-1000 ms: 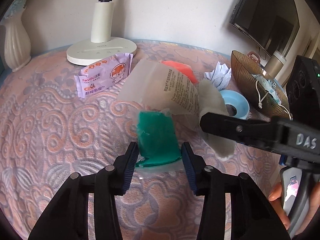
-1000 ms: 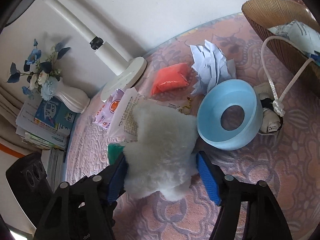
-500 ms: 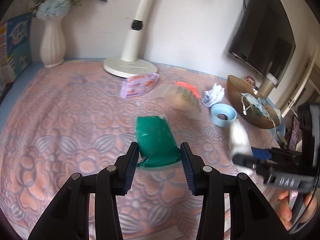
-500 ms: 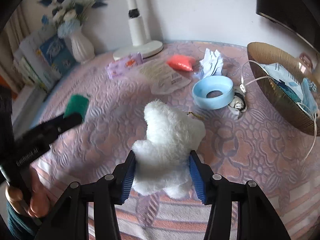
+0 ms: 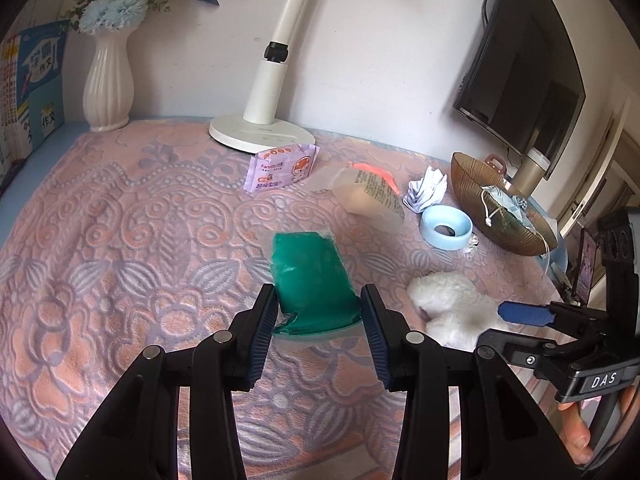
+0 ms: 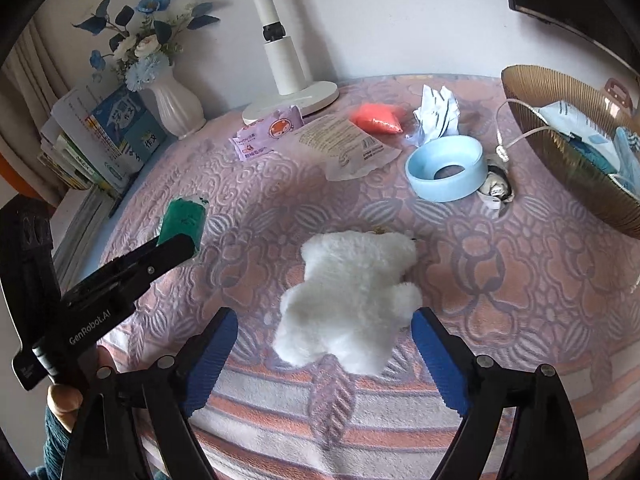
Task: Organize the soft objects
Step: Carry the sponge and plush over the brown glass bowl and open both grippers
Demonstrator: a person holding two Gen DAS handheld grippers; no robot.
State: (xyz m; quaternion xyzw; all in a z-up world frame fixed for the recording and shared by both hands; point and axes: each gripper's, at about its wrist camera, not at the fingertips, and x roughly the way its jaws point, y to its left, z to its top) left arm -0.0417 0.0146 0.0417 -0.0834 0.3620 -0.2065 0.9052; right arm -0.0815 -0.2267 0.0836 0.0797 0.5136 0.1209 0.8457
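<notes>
Green pouch [image 5: 312, 280] gripped, white plush [image 6: 352, 300] released

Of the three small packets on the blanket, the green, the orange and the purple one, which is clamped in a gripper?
The green packet, between the left gripper pads; the orange packet and purple packet lie untouched near the lamp base.

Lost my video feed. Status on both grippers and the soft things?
Left gripper shut on green pouch. Right gripper jaws just opened, white plush toy lying loose between them on the blanket. Nothing in the way.

Both wrist views look down, close, sharing the patterned bedspread [image 5: 120, 240].
</notes>
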